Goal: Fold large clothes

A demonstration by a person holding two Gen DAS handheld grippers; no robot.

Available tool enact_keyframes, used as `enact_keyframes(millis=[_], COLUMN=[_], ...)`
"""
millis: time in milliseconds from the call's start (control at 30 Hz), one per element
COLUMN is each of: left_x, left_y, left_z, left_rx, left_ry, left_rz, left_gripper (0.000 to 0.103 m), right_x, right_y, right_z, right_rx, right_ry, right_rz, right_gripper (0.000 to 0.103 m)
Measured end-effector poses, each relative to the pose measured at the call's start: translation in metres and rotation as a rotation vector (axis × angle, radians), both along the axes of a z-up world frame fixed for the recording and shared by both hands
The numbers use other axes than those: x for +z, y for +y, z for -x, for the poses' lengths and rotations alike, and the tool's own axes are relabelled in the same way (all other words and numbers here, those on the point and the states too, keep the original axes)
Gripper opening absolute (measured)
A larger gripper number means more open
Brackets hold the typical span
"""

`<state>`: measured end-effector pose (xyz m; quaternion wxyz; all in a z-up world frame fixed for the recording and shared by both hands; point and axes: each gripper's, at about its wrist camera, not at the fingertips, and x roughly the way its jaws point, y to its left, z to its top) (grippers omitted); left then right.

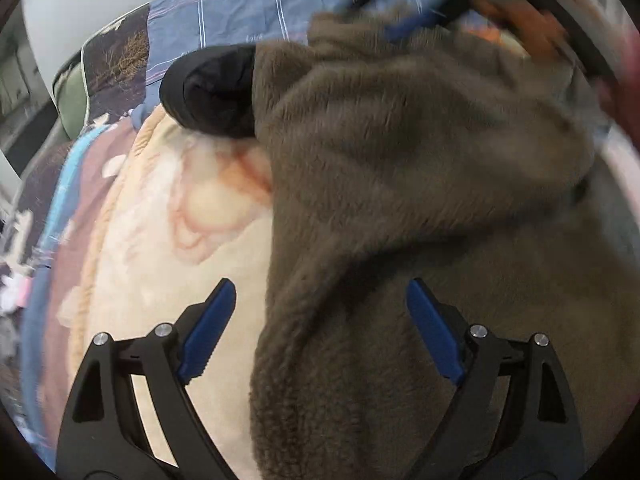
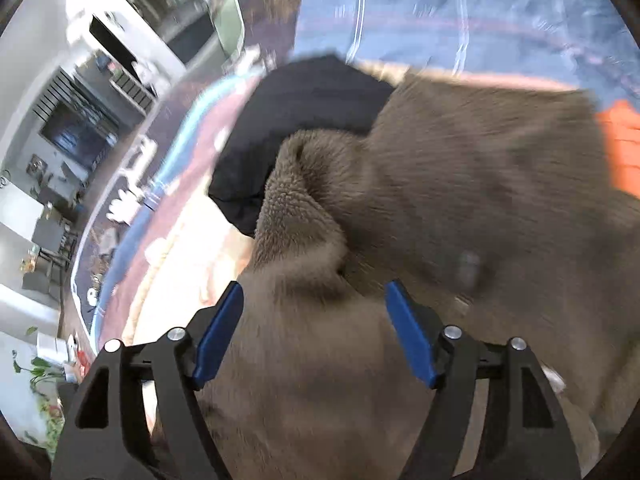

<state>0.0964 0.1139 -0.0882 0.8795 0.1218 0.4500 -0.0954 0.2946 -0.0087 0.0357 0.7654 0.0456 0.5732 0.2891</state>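
A large brown fleece garment [image 1: 420, 184] lies bunched on a cream blanket [image 1: 192, 216] on a bed, with its black lining [image 1: 216, 92] showing at the far end. My left gripper [image 1: 320, 300] is open, its blue fingers [image 1: 208, 328] straddling the garment's left edge just above it. In the right wrist view the same fleece [image 2: 460, 184] and black lining [image 2: 304, 120] fill the frame. My right gripper [image 2: 314, 300] is open over a fold of the fleece, holding nothing. The far right of both views is blurred.
A blue striped duvet [image 1: 256, 4] lies beyond the garment. Something orange [image 2: 624, 148] sits at the right edge. A patterned bedspread border [image 1: 52, 216] runs along the left. Shelves and furniture [image 2: 80, 128] stand beyond the bed's left side.
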Motion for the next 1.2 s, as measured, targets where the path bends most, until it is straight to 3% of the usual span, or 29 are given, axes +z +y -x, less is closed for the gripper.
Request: enact_keyframes(millis=[67,100,133,167,200,267,333,400,500,567,633,700,800,867,933,1033,1100,1133,1167,1200], left_x=[-0.01,-0.014,-0.016,-0.017,-0.015,-0.011,-0.011,-0.017,-0.021,-0.017,-0.011,-0.004,0.016,0.036,0.054,0.069,0.062,0.054,0.042,0.022], left_y=[0.003,0.009,0.015,0.026,0.035,0.043,0.05,0.06,0.063,0.059,0.058,0.064,0.069,0.068,0.061,0.031,0.005,-0.004,-0.018,-0.029], left_z=[-0.008,-0.013,-0.018,-0.023,-0.025,-0.02,-0.012,-0.005,0.0,0.006,0.013,0.021,0.038,0.044,0.042,0.021,-0.006,-0.017,-0.031,-0.047], left_rx=[0.034,0.055,0.078,0.102,0.125,0.15,0.197,0.24,0.255,0.255,0.242,0.233,0.237,0.218,0.178,0.094,0.048,0.031,0.023,0.041], left_ry=[0.023,0.039,0.054,0.071,0.073,0.044,0.0,-0.004,-0.001,-0.021,-0.042,-0.049,-0.085,-0.135,-0.174,-0.193,-0.164,-0.143,-0.125,-0.106], left_rz=[-0.03,-0.009,0.03,0.104,0.169,0.204,0.182,0.202,0.157,0.071,0.021,0.03,0.068,0.123,0.19,0.212,0.2,0.195,0.155,0.072], left_gripper=[0.075,0.061,0.049,0.042,0.031,0.028,0.028,0.032,0.041,0.048,0.049,0.044,0.025,0.025,0.025,0.025,0.027,0.034,0.042,0.057], right_x=[-0.033,-0.045,-0.053,-0.053,-0.047,-0.015,0.019,0.023,-0.013,-0.027,-0.024,-0.009,0.028,0.041,0.034,-0.002,-0.042,-0.058,-0.078,-0.091], right_y=[0.024,0.032,0.04,0.049,0.054,0.074,0.1,0.12,0.152,0.153,0.146,0.131,0.069,0.014,-0.029,-0.094,-0.124,-0.136,-0.147,-0.153], right_z=[-0.019,-0.023,-0.027,-0.028,-0.025,-0.017,-0.002,0.0,-0.007,-0.006,0.0,0.001,0.029,0.056,0.078,0.112,0.124,0.128,0.128,0.129], right_rx=[-0.017,-0.024,-0.026,-0.014,-0.001,0.07,0.165,0.201,0.189,0.174,0.15,0.093,0.021,0.023,0.006,-0.051,-0.137,-0.177,-0.217,-0.221], right_ry=[0.102,0.14,0.162,0.146,0.119,-0.032,-0.201,-0.276,-0.331,-0.365,-0.376,-0.394,-0.51,-0.468,-0.407,-0.252,-0.15,-0.121,-0.116,-0.15], right_rz=[0.033,0.036,0.035,0.023,0.007,-0.104,-0.165,-0.142,0.034,0.042,0.015,0.026,0.006,0.017,-0.009,-0.035,0.018,0.062,0.118,0.135], right_gripper=[0.074,0.063,0.043,0.015,0.013,0.011,0.01,0.01,0.01,0.011,0.02,0.059,0.061,0.06,0.057,0.052,0.051,0.047,0.034,0.032])
